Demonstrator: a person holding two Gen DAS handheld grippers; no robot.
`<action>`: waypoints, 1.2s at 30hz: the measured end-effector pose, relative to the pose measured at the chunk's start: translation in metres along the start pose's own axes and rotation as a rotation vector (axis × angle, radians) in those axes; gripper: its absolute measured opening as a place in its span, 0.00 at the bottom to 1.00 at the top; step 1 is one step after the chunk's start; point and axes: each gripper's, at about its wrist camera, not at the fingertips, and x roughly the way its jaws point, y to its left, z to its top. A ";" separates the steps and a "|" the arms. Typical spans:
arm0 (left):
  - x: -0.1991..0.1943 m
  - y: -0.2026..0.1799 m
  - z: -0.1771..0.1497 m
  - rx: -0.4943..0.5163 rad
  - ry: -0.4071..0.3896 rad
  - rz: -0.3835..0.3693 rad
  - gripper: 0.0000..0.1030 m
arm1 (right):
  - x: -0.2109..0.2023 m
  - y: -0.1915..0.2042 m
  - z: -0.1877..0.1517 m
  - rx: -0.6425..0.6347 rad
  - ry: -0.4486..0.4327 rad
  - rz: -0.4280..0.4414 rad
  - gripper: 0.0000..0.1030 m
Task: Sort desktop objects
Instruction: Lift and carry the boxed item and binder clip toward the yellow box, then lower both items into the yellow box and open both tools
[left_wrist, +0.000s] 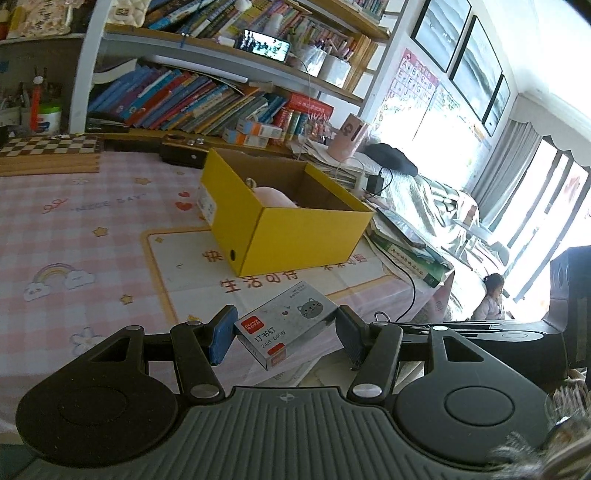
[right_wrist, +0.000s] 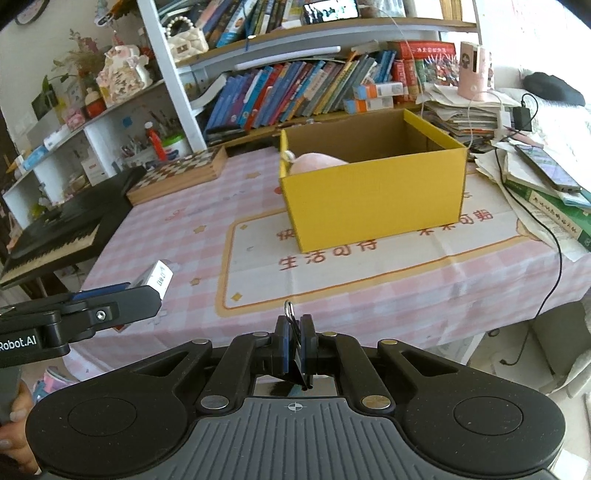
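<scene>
The counter (right_wrist: 177, 236) is covered by a pink checked cloth printed with a rainbow, stars and the words "NICE DAY"; a cream panel in its middle carries orange Chinese characters, partly hidden. Behind it, a bookshelf (right_wrist: 295, 85) holds leaning rows of books whose spine titles are too small to read, with a phone (left_wrist: 266, 45) propped on a shelf, its screen lit.

On the cream panel stands an open yellow cardboard box (right_wrist: 373, 192), brown inside, with a pale pink soft object (right_wrist: 317, 160) lying at its left end. Left of the box a wooden chessboard case (right_wrist: 177, 175) rests on the cloth, and at the right edge a stack of books and papers (right_wrist: 546, 199) sits with a black cable trailing over it.

The left gripper (left_wrist: 286, 334) holds its blue-padded fingers against the two sides of a grey staple box (left_wrist: 286, 321), lifted clear of the cloth near the counter's front edge. The box shows a cartoon cat, a red brand patch, "订书钉" and "24/6". "Robot.AI" is printed on this gripper's body in the right wrist view.

The right gripper (right_wrist: 294, 341) has its fingers pressed nearly together on a black binder clip (right_wrist: 293, 350), whose wire handle sticks up above them, just off the counter's front edge.
</scene>
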 end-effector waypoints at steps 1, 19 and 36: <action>0.004 -0.004 0.001 0.001 0.003 -0.001 0.54 | 0.001 -0.005 0.002 0.003 0.001 0.000 0.05; 0.079 -0.061 0.035 -0.005 -0.038 0.049 0.54 | 0.028 -0.097 0.059 -0.024 -0.021 0.061 0.05; 0.139 -0.075 0.106 0.087 -0.132 0.133 0.54 | 0.074 -0.132 0.151 -0.126 -0.153 0.131 0.05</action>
